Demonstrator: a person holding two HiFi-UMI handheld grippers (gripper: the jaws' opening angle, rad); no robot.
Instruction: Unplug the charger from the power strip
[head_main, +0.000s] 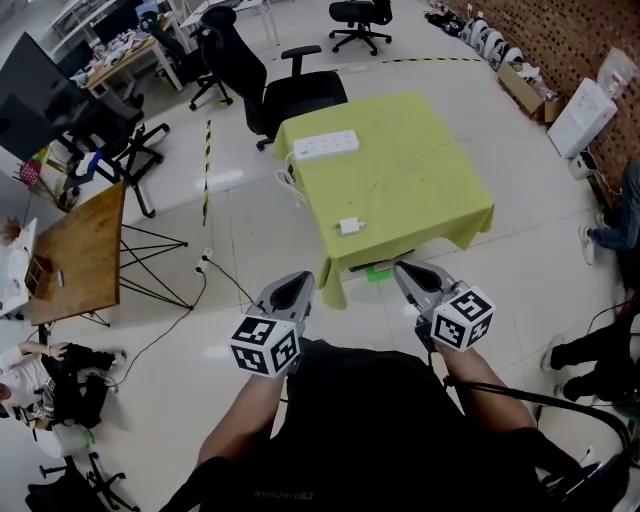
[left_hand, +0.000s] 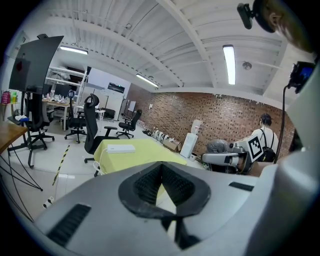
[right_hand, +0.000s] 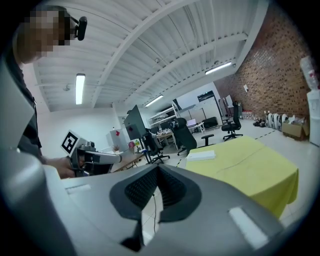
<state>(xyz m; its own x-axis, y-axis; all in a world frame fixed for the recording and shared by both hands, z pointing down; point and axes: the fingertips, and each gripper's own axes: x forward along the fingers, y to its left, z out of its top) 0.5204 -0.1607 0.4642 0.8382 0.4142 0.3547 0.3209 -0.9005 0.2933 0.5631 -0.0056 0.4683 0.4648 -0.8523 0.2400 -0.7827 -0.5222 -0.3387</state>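
Open floor (head_main: 250, 250) before table (head_main: 430, 160), office chair (head_main: 265, 90) behind

Table (head_main: 440, 190): plain yellow-green on top and sides, no pattern.
Power strip (head_main: 325, 145), far edge of table: white.
Charger (head_main: 351, 226), near edge of table: white.
Left gripper (head_main: 297, 282) and right gripper (head_main: 405, 272), near side of table: grey shells and black ribbed pads (left_hand: 147, 185). Each cube (head_main: 265, 345) bears black-and-white square markers.
Chair (head_main: 270, 85), beyond table: black.
Floor (head_main: 250, 230): pale grey, glossy.
Tape (head_main: 207, 165), left of table: yellow-and-black stripes.
Wall (head_main: 560, 40), right of table: red-brown brick.
Desk (head_main: 85, 250), left of table: brown wood.
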